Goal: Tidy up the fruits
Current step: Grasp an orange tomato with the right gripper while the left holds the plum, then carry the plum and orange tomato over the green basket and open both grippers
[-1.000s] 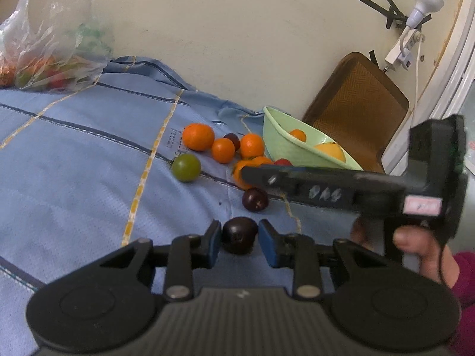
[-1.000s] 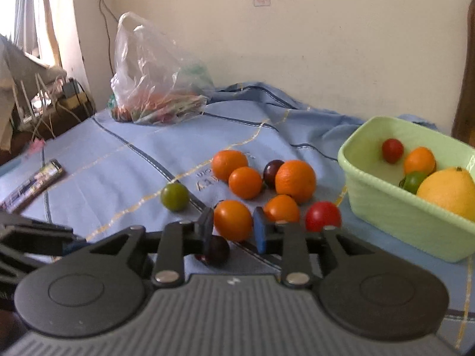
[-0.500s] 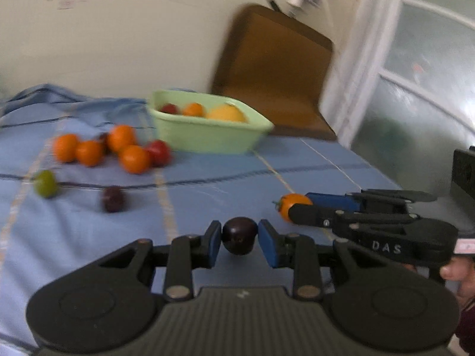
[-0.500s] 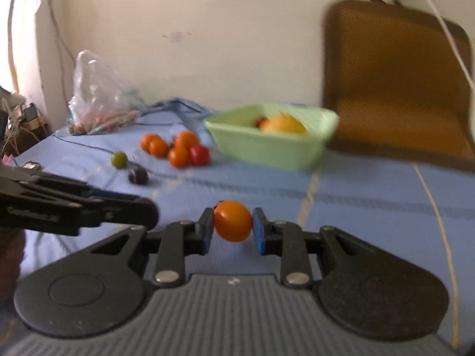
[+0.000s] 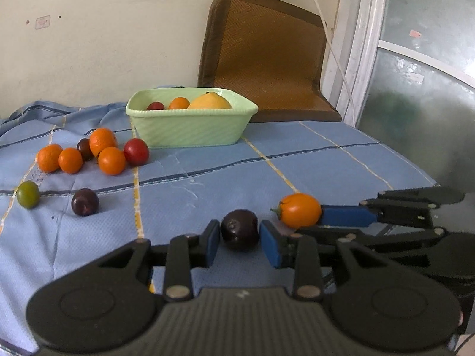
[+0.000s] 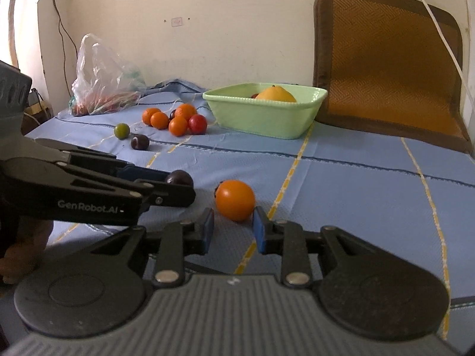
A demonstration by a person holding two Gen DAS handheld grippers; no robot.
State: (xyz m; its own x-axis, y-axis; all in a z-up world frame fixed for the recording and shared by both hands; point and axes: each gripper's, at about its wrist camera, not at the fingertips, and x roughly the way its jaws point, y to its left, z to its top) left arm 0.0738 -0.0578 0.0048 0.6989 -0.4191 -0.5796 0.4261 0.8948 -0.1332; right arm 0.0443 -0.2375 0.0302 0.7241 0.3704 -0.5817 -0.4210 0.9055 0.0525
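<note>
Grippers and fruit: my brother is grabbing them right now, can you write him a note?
Left gripper: a dark plum sits between its fingers, low over the blue cloth. I cannot tell whether it is clamped.
Right gripper: open. An orange fruit lies on the cloth just past its fingertips.
Done: the green basin at the back holds a few fruits.
Left: the two fruits at the grippers, plus the loose ones beside the basin: the orange cluster, a red fruit, a green fruit and a second plum.
</note>
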